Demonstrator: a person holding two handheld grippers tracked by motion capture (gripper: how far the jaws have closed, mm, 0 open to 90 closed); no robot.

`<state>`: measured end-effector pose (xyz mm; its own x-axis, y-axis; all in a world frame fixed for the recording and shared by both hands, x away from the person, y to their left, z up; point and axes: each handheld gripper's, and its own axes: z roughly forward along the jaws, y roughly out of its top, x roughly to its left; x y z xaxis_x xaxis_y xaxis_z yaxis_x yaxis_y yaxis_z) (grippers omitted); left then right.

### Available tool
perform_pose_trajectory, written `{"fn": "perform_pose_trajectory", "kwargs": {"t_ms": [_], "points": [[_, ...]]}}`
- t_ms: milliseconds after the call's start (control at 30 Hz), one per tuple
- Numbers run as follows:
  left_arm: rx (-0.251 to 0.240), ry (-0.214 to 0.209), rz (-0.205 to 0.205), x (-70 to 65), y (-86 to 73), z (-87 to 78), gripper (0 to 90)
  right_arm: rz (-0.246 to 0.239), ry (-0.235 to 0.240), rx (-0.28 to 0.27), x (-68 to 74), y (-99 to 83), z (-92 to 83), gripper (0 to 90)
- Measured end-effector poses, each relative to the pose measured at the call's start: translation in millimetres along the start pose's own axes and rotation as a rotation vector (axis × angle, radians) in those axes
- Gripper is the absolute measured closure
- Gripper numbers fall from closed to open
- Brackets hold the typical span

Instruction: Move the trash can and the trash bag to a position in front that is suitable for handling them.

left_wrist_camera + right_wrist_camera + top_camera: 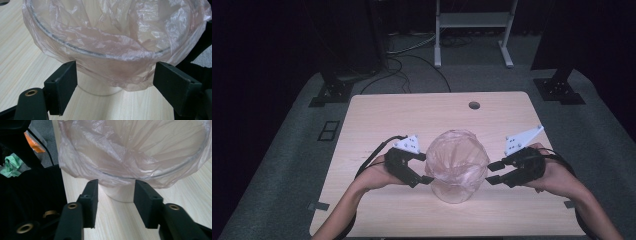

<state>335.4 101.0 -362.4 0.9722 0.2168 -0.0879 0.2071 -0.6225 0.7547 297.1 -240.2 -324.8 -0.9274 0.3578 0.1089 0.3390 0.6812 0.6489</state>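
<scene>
Fingers (62, 85) beside bag (457, 157) | container (120, 191) | writing: unreadable

the high view looks forward and down on the desk (377, 115) from above the person's side. each tongs view sits low and very close to the bag-lined container (457, 165), facing it from opposite sides; all three share that container (110, 37) (140, 150).

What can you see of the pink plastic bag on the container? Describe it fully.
The pink plastic bag is thin, translucent and crinkled. It lines a clear round container standing upright on the wooden table, its mouth open and its edge folded down over the rim, hanging loosely outside. No jaw visibly pinches it.
</scene>
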Motion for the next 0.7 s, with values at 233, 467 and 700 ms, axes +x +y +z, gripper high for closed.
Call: {"fn": "perform_pose_trajectory", "kwargs": {"t_ms": [233,467,700], "points": [[-0.008,-0.004,-0.026,1.0,-4.1,4.2,18.2,-0.036,-0.094,-0.004,0.5,4.7,0.1,66.6],[-0.007,-0.003,-0.039,-0.4,-4.8,4.6,18.1,-0.051,-0.101,0.032,7.0,5.7,0.5,68.4],[-0.001,0.008,-0.05,-1.2,-3.4,6.3,17.8,-0.065,-0.106,0.038,8.3,7.7,0.7,70.0]]}}
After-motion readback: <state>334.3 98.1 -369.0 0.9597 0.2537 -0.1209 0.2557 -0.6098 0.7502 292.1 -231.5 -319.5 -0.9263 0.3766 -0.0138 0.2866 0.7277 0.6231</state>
